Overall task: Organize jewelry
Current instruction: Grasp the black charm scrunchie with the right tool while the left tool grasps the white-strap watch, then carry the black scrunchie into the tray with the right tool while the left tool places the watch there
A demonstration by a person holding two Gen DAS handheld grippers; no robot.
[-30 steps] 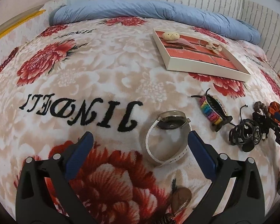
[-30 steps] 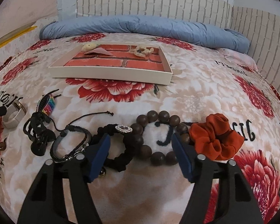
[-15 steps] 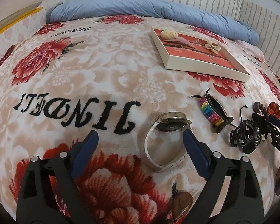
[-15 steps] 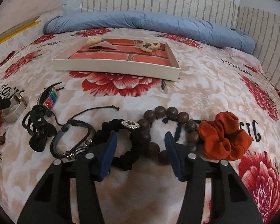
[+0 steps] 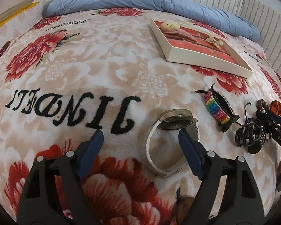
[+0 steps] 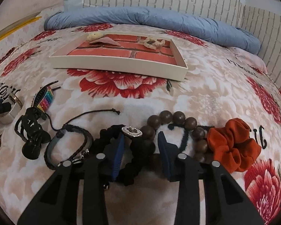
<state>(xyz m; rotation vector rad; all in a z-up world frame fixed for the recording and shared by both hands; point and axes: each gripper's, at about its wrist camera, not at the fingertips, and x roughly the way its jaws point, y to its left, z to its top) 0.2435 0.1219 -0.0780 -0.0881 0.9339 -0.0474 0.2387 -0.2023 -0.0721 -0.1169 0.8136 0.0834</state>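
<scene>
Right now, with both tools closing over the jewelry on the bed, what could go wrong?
The right tool is closing around the black scrunchie, which touches the wooden bead bracelet; the beads might snag or drag along. The left tool is closing with one finger inside the white watch loop, so the strap may slip or tip on the soft blanket.

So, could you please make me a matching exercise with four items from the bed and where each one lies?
Items:
1. white-strapped round wristwatch
2. orange fabric scrunchie
3. cream flower-shaped hair clip
4. rainbow glitter claw clip

Places:
A. inside the shallow white tray
B. right of the brown wooden bead bracelet
C. just ahead of the left tool
D. above the black claw clip, in the right wrist view

Pairs: 1-C, 2-B, 3-A, 4-D
</scene>
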